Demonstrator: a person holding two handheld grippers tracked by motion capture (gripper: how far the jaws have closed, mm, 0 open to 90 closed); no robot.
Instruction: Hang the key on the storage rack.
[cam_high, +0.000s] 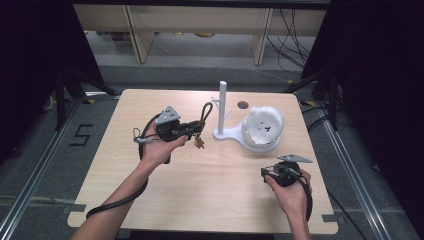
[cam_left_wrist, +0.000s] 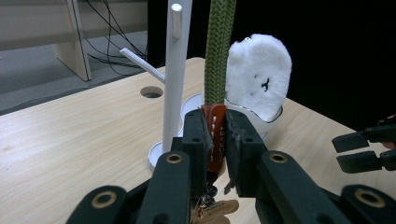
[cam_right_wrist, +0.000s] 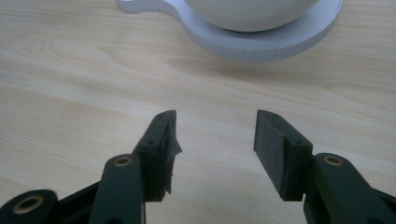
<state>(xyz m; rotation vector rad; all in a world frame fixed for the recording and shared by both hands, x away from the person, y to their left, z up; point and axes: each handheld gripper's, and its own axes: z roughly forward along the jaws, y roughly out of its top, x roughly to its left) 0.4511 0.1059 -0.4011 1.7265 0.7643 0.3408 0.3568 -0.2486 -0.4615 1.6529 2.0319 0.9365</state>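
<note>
The keychain (cam_left_wrist: 215, 135), a green braided cord loop on a brown leather tab, was clamped by that tab between the jaws of the left gripper (cam_high: 192, 129), held above the table (cam_high: 165, 200) just left of the white stand (cam_high: 223, 107); the cord's top was cut off in the left gripper view and the small pieces hanging below were hard to make out. Right of the stand's post, a white fluffy thing (cam_high: 264, 124) sat in a bowl whose rim was mostly hidden. The right gripper (cam_high: 266, 173) rested near the table's near right edge, jaws apart and gripping nothing.
</note>
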